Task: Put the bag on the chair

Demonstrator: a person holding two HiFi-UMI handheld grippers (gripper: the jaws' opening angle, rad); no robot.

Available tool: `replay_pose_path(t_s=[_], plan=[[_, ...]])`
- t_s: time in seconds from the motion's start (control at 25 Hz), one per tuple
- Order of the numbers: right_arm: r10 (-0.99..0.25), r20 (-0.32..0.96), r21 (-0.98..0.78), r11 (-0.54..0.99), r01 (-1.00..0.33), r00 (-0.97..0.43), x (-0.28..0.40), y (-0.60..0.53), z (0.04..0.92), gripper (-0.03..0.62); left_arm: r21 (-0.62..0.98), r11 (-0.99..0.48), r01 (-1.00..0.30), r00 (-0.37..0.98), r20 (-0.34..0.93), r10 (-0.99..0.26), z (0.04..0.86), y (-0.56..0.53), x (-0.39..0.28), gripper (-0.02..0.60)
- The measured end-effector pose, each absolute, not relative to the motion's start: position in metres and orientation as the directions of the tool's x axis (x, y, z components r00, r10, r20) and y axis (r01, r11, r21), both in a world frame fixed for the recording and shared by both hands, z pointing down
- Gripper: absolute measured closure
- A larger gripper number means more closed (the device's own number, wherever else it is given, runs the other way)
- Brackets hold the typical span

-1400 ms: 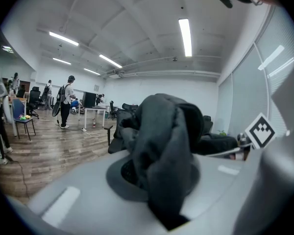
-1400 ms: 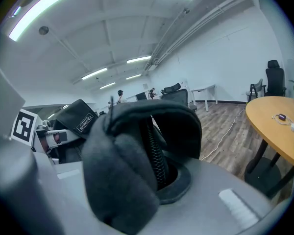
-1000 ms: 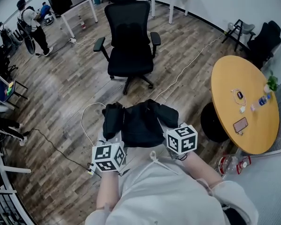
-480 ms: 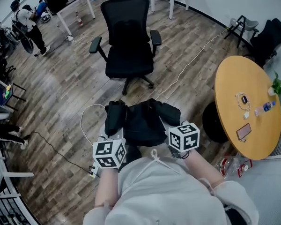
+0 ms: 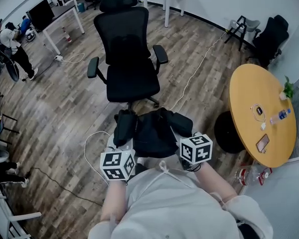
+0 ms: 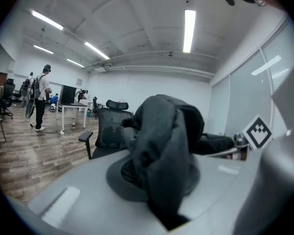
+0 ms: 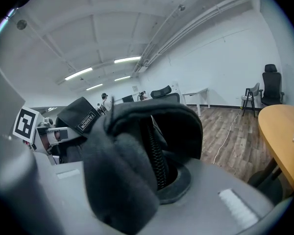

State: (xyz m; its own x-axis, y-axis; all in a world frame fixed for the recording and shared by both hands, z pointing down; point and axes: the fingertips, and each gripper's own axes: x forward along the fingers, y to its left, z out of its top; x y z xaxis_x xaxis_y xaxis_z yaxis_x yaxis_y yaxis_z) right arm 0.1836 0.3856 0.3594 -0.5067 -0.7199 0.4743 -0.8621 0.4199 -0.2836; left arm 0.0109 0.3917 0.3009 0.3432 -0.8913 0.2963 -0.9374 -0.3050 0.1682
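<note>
Left gripper (image 6: pixel 159 212): the jaws were found drawn nearly together and clamped on a dark fold of the bag (image 6: pixel 161 146). The fold was seen bunched up between them and standing over the grey jaw faces.

Right gripper (image 7: pixel 132 204): the jaws were likewise found almost closed and pinched on bag fabric. A zip (image 7: pixel 157 155) was seen running down just beside the grip. A strap with a white label (image 7: pixel 83 119) was noted hanging off to the left.

In the head view the bag was seen held between the two grippers, in front of the person's chest and clear of the floor (image 5: pixel 65 108). A side pocket was seen drooping at each end. The marker cubes were noted at the near corners of the bag, one on either side.

Bag not yet on the chair (image 5: pixel 129 59). It was held just short of the seat, with its far edge overlapping the chair's base in the head view. The chair was noted as black, with headrest and armrests, its seat turned toward the person.

A white cable (image 5: pixel 197 73) was seen trailing across the wood floor to the right of the chair. A round yellow table (image 5: pixel 249 98) was noted at the right, well apart from the chair, with a phone (image 5: pixel 262 143) and a bottle (image 5: pixel 280 114) on it. A bystander (image 5: pixel 12 49) was seen standing far left beside a desk (image 5: pixel 55 14).
</note>
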Motion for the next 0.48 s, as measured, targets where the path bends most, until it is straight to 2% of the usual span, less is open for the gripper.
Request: replay_pose_path(t_s=[0.48], plan=[[-0.755,0.479,-0.283,0.350,-0.893,-0.448,0.042,0.263,0.340,0.565,0.190,-0.404,-0.895,0.444,0.289,-0.848,0.282,0.255,-0.128,0.550]])
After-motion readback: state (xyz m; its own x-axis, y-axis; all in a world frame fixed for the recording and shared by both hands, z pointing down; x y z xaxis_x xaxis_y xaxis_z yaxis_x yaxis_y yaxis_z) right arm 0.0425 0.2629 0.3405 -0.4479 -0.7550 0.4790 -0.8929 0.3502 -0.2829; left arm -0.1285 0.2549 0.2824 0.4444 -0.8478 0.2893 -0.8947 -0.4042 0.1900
